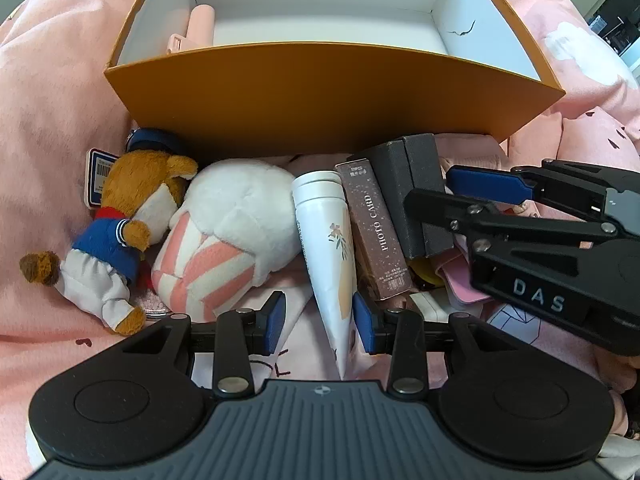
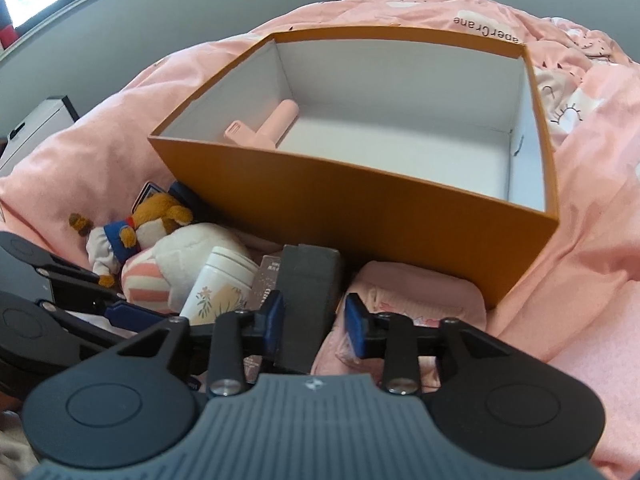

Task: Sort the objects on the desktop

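Wall shows only from right wrist; left gripper, right gripper: fingers apart.

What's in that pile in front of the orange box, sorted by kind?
Plush toys: 2, bear, white plush
Tubes: 1, white tube
Boxes: 2, photo card box, dark box
Total: 5; more lies half hidden underneath.

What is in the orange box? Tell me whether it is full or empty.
Nearly empty: the orange box holds only one pink item in a corner.
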Demonstrator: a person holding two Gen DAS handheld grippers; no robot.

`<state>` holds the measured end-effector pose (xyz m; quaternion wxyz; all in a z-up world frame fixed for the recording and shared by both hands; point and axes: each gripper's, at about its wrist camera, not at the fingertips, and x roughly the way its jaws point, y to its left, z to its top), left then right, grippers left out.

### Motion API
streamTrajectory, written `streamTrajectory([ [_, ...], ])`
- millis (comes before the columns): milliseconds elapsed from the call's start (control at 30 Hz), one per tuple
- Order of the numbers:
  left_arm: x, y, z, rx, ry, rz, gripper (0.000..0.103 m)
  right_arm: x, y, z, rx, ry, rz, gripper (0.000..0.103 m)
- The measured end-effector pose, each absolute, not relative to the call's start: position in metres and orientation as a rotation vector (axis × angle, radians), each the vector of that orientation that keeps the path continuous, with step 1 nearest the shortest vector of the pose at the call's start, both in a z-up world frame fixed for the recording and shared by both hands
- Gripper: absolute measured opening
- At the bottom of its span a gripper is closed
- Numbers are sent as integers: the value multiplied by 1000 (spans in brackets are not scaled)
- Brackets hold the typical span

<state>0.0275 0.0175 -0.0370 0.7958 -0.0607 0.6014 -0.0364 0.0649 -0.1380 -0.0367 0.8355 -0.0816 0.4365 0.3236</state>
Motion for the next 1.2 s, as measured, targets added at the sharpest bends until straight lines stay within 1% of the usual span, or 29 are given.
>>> streamTrajectory([
  [33,29,19,-39,-133,1292,-78,43,65,-137,-37,-177,925,689,42],
  [133,30,20,-39,-138,1293,-76,43,66,-136,-39,-177,927,693,41],
  [167,30,21,-39,-140,1293,-76,43,66,-137,-40,-166,928,697,40],
  [233,29,21,-39,-142,1293,-75,42,68,-140,-39,-142,928,699,28],
  [267,29,22,-39,-139,1293,-72,42,68,-142,-38,-127,926,695,26],
  [367,28,23,-38,-137,1291,-70,42,71,-149,-37,-88,930,673,25],
  [467,27,24,-35,-141,1287,-69,42,74,-158,-37,-48,940,646,29],
  [667,24,27,-32,-145,1282,-69,42,78,-173,-40,27,960,639,30],
  [800,25,28,-32,-152,1283,-69,42,77,-171,-39,24,958,646,33],
  [867,25,29,-33,-154,1284,-68,42,77,-168,-38,8,957,654,36],
  [933,24,29,-33,-156,1284,-68,42,76,-163,-37,-7,954,664,42],
  [1200,21,33,-32,-167,1285,-72,42,83,-140,-38,-54,981,656,42],
])
